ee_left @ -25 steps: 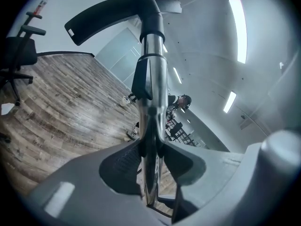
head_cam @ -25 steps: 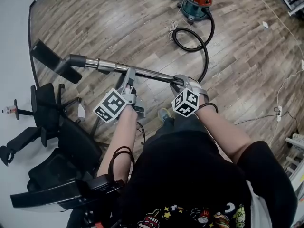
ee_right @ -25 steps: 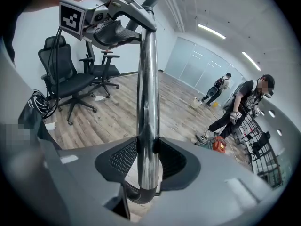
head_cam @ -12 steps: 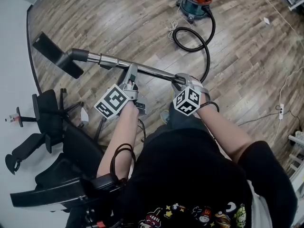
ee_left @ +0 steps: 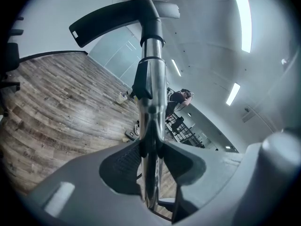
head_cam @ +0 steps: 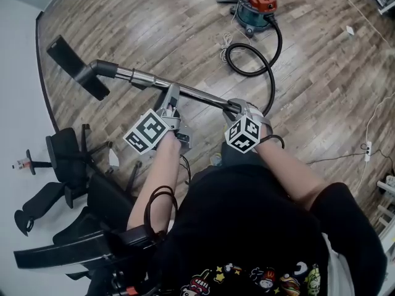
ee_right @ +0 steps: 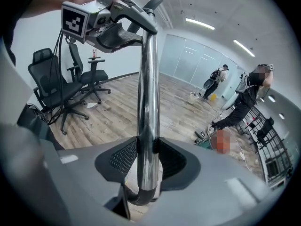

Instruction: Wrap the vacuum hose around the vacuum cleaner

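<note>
1. Two grips, one wand [head_cam: 197,94]: your left gripper [head_cam: 171,96] is clamped on it mid-length. Your right gripper [head_cam: 239,108] is clamped on its near-right end, just where the hose [head_cam: 272,54] joins. Both sets of pads press the metal, and neither grip looks slack.
2. Reason, as I judge it: two spaced holds steady a long wand and stop the weight of the head [head_cam: 77,66], out at far left, from tipping it.
3. Vacuum [head_cam: 254,2] sits on the floor at far right, well apart from you. The hose runs from it in one loose loop to the wand. None is wrapped round the body yet.
4. Judgement: task barely begun. You will likely need the wand nearer the vacuum before any winding.
5. Risk: chair [head_cam: 68,159] at near left stands close under the head end, so mind the swing.
</note>
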### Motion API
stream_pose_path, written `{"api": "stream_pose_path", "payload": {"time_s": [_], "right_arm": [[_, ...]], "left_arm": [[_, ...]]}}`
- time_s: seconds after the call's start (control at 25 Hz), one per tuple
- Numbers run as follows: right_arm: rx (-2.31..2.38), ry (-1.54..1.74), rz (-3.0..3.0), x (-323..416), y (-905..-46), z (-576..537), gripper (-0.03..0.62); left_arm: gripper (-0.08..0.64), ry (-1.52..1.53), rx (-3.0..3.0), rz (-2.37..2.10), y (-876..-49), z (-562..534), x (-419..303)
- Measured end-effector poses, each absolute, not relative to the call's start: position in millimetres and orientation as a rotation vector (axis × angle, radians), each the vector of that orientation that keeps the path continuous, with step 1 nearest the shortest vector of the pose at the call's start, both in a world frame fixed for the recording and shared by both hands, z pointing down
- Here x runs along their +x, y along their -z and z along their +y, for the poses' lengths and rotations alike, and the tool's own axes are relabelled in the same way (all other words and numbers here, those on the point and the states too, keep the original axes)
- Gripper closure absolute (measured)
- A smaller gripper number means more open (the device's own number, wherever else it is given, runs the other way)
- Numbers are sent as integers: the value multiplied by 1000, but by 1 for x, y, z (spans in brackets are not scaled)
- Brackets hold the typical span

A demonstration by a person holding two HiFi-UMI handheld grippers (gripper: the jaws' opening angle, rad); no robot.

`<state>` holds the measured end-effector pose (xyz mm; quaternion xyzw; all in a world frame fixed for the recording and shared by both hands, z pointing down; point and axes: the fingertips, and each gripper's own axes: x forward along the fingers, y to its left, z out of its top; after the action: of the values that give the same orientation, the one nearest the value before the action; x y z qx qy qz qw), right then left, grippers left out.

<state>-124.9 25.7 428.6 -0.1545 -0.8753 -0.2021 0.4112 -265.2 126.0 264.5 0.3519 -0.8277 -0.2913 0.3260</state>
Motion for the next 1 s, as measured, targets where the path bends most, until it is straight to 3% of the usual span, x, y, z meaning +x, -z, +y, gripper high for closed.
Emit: {"api": "stream_pose_path", "payload": {"time_s": [1.0], "right_arm": [[-204,376,-2200,-234,-426,-35,422]], "left_arm": [[405,680,1089,-2039,-268,32,-400]]}}
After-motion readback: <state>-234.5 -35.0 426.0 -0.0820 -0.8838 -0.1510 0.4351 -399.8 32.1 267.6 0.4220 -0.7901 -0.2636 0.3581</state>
